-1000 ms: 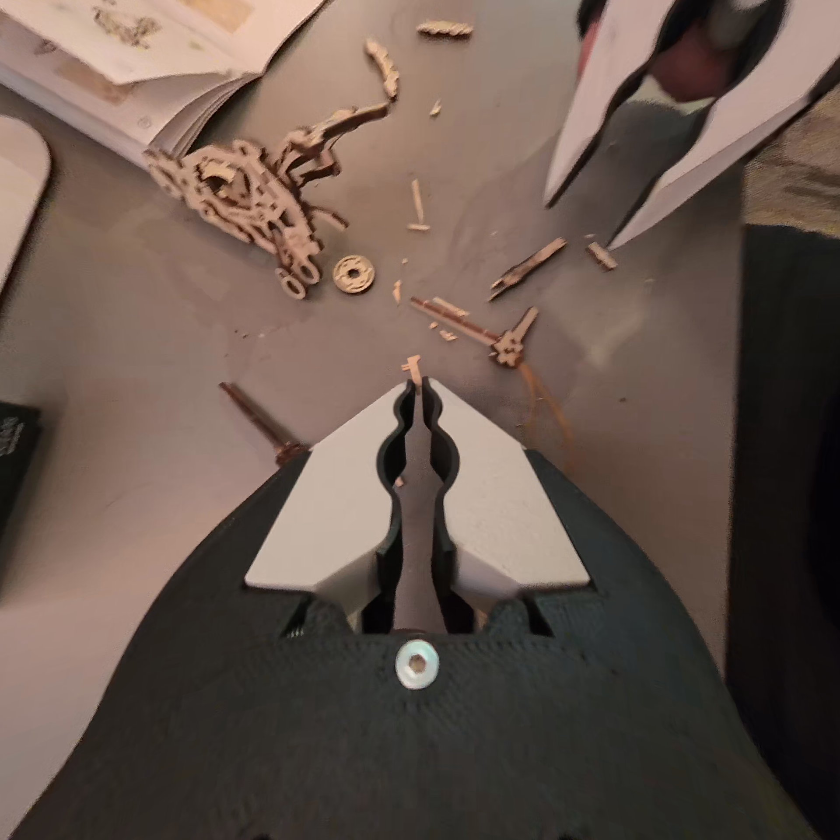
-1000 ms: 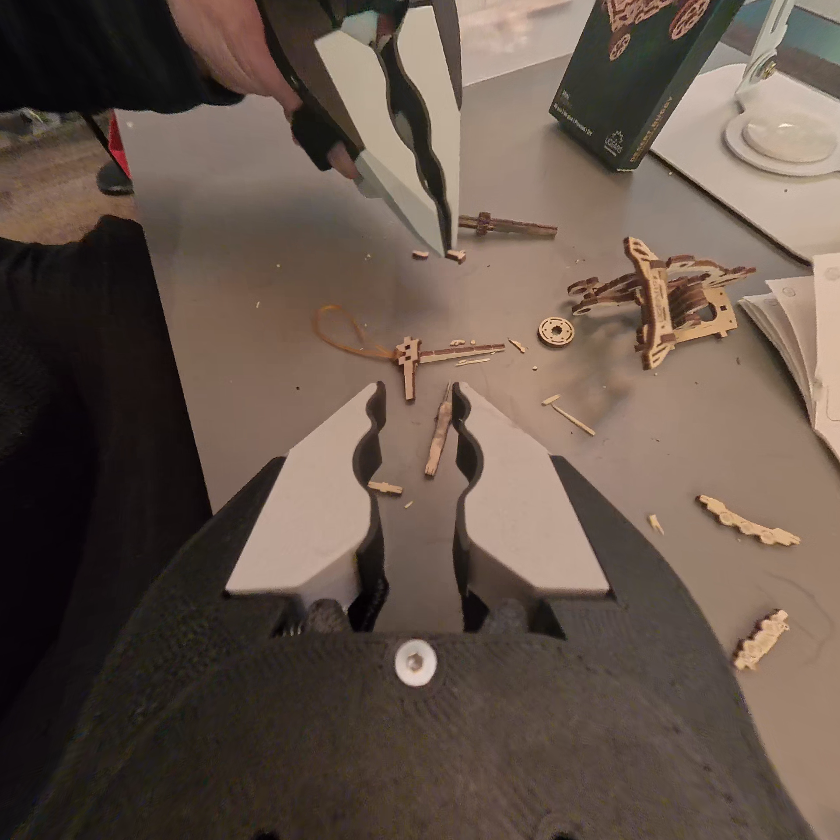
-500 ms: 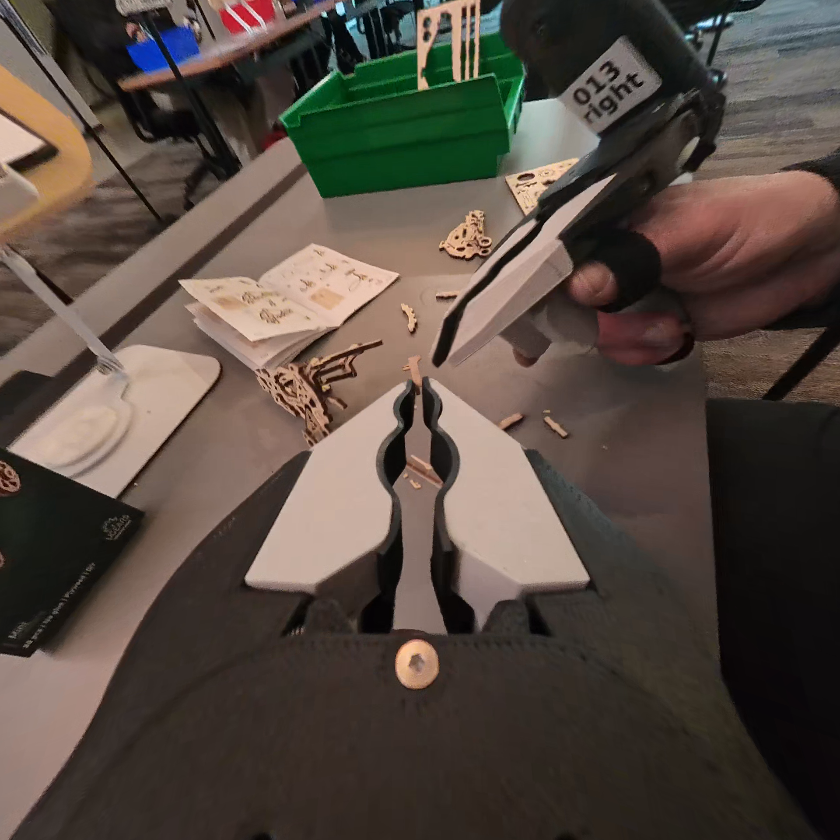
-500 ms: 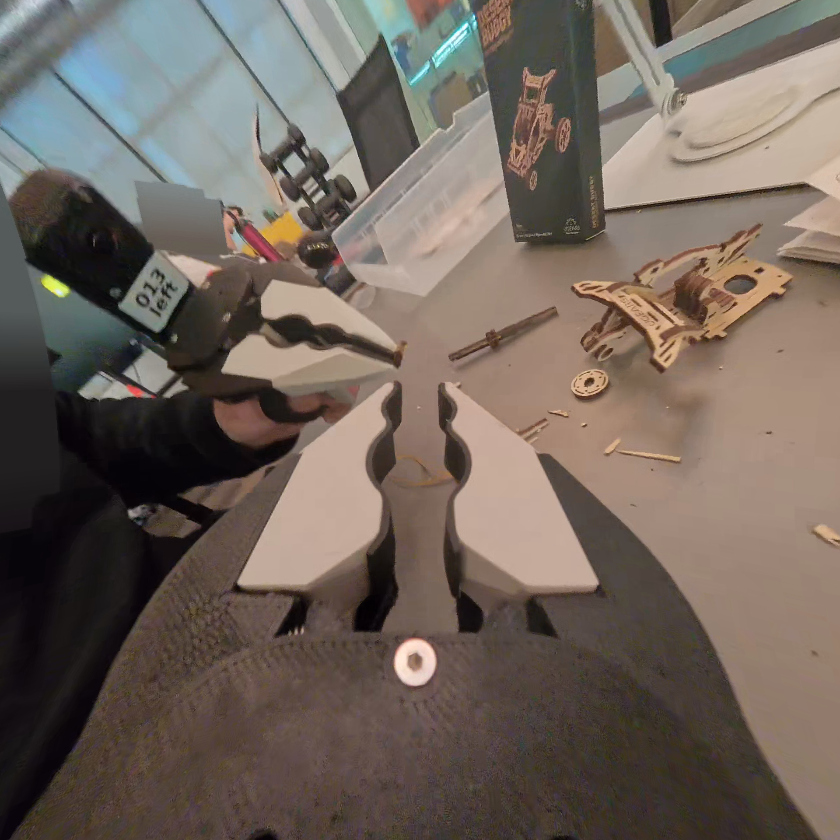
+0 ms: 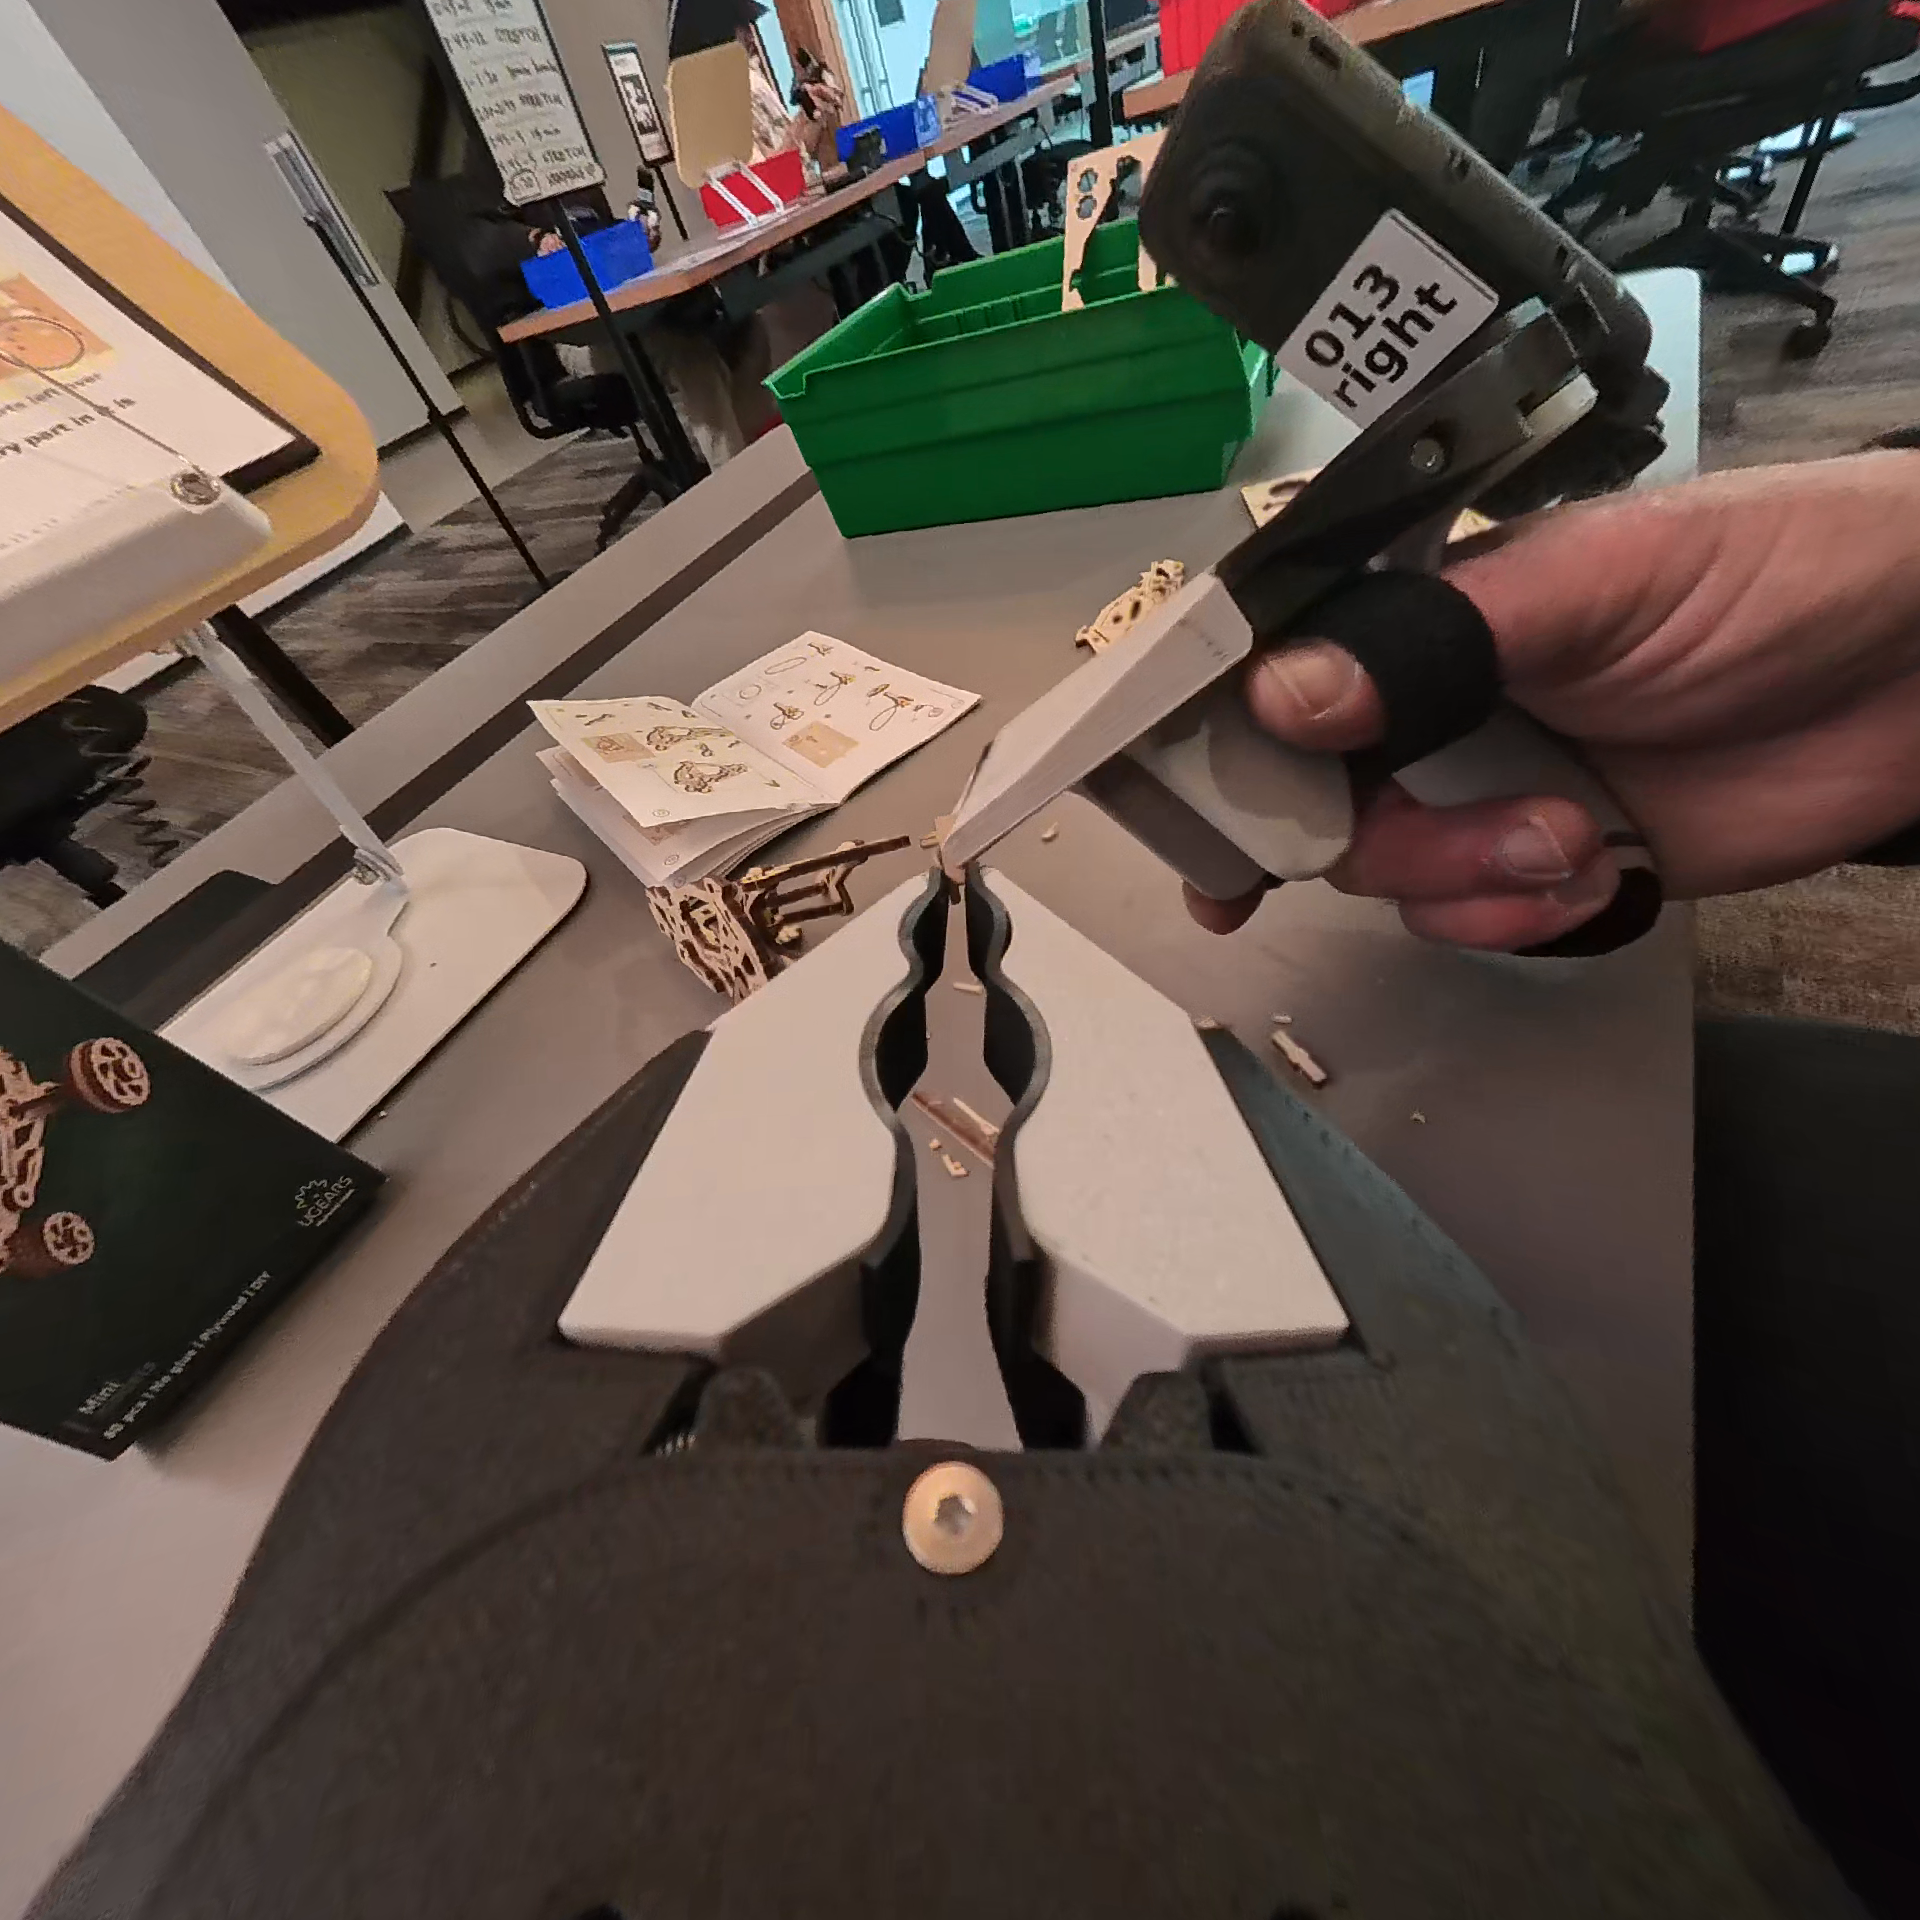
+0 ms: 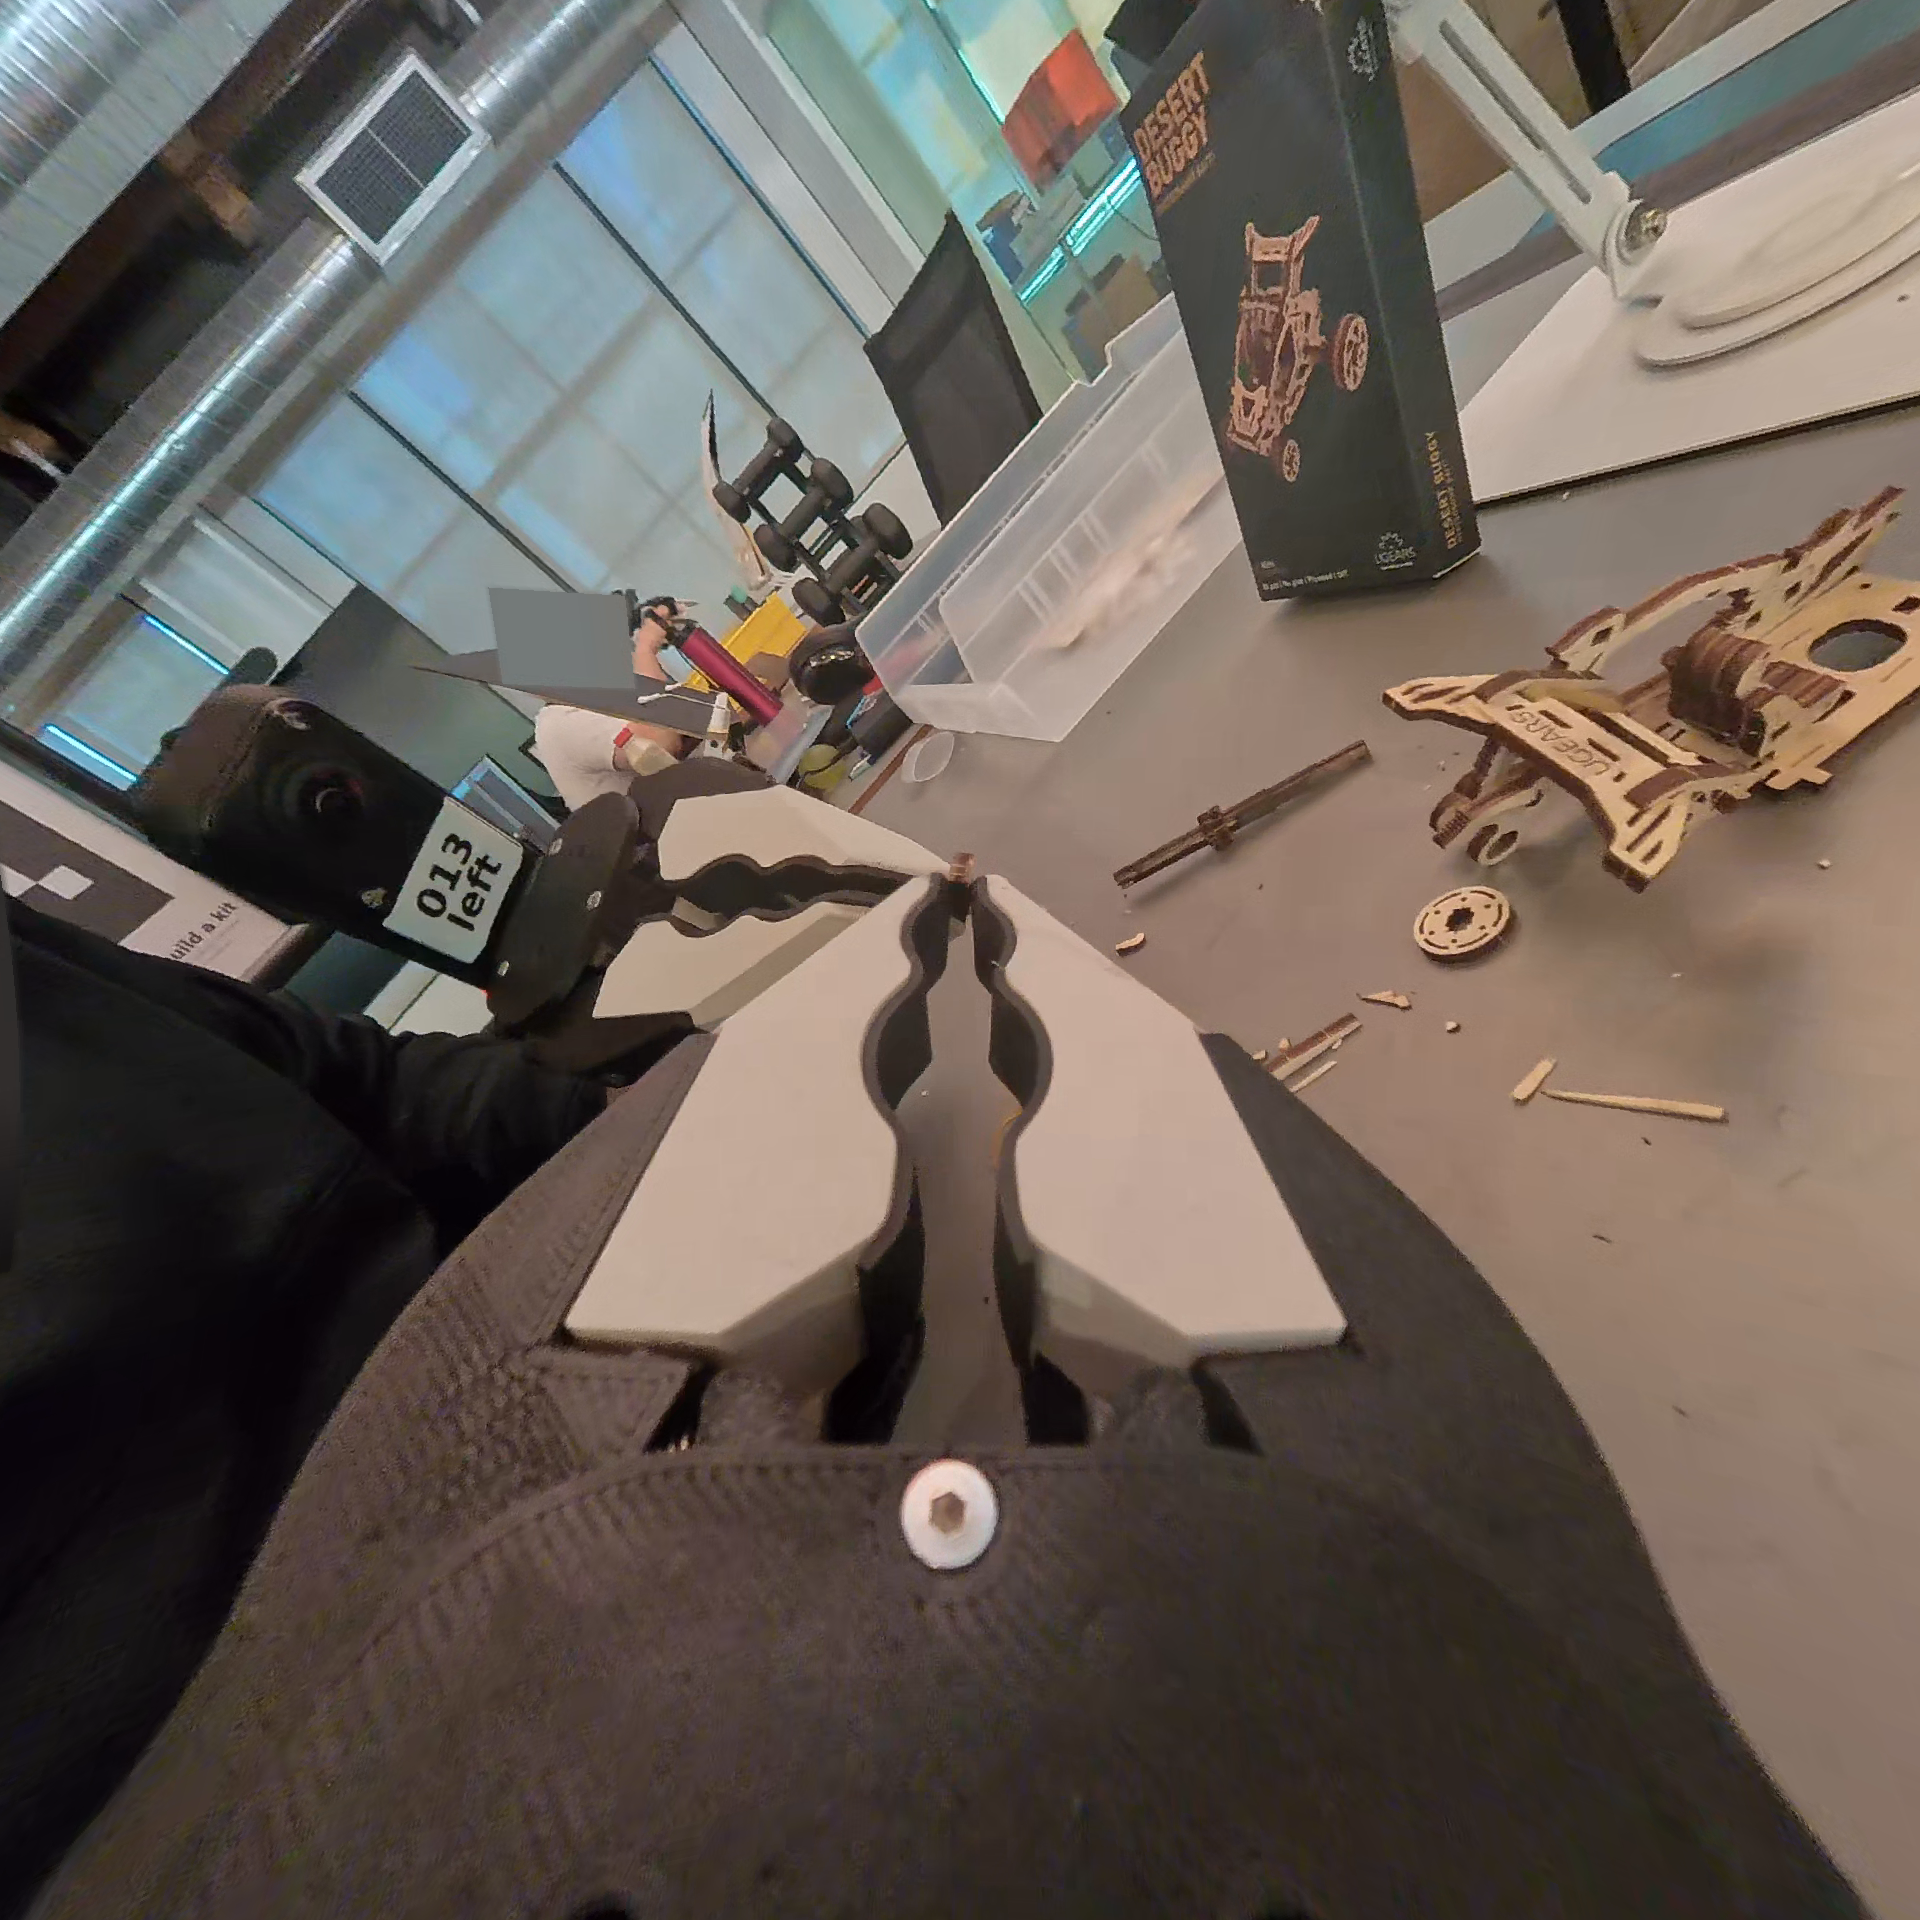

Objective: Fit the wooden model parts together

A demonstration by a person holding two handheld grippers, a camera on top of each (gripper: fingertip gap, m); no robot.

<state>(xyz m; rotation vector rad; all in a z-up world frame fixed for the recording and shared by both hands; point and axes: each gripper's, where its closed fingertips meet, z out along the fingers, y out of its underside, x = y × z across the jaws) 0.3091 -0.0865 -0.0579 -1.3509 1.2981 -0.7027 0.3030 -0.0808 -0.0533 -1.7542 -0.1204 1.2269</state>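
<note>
My left gripper [image 5: 951, 883] is shut on a small wooden piece [image 5: 940, 847] and holds it above the grey table [image 5: 1455, 1164]. My right gripper [image 6: 961, 899] is shut on the same small wooden piece [image 6: 962, 864], coming in from the right. In the left wrist view the right gripper's tips [image 5: 964, 844] meet mine on the piece. In the right wrist view the left gripper [image 6: 914, 883] comes in from the left. The partly built wooden buggy model [image 6: 1683, 717] lies on the table at the right, and it also shows in the left wrist view [image 5: 727, 920].
An axle rod [image 6: 1242, 816], a wheel disc [image 6: 1463, 922] and wood scraps [image 6: 1621, 1101] lie on the table. An open booklet [image 5: 748, 748], a green bin [image 5: 1018, 405], a dark kit box [image 6: 1309, 312], a clear tray [image 6: 1039, 623] and a white lamp base [image 5: 416, 935] stand around. My two grippers' fingertips are within a few centimetres of each other.
Both grippers rose from the table. The left kept its small piece. The right gripper, open over a loose stick a second ago, came across and closed on the piece held by the left.
</note>
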